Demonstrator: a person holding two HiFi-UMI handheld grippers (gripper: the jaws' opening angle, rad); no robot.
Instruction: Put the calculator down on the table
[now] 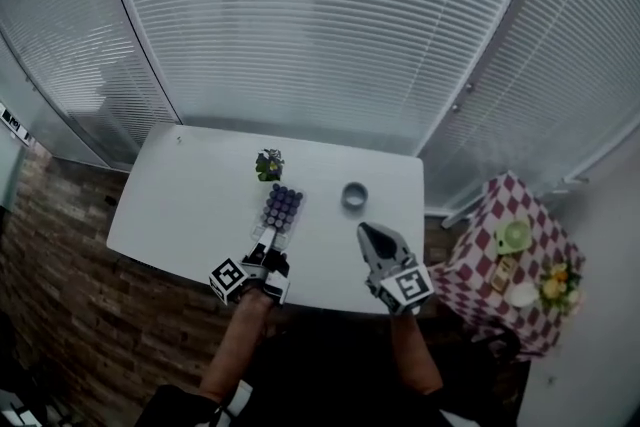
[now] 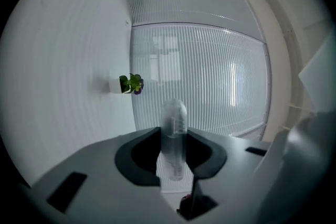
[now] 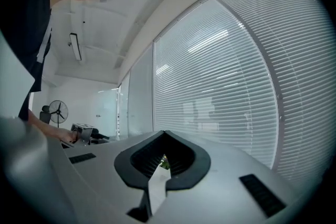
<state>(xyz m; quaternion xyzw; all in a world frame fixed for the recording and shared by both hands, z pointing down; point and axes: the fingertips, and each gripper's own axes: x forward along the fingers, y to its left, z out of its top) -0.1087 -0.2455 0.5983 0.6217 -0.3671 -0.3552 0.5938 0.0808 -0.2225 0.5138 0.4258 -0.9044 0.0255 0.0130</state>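
Observation:
No calculator shows in any view. My left gripper [image 1: 266,243] is over the near edge of the white table [image 1: 190,205], just in front of a rack of purple-capped tubes [image 1: 282,207]. In the left gripper view the left gripper [image 2: 174,139] is shut on a clear plastic tube [image 2: 174,115] that sticks out past the jaws. My right gripper [image 1: 371,236] hangs over the table's near right part, its jaws together and nothing between them. The right gripper view shows the right gripper [image 3: 164,136] with its tips meeting.
A small potted plant [image 1: 268,164] stands behind the rack, also seen as the plant [image 2: 132,83] in the left gripper view. A grey ring-shaped object [image 1: 354,196] lies right of the rack. A checkered side table [image 1: 495,260] with dishes stands at the right. Window blinds [image 1: 320,25] close the far side.

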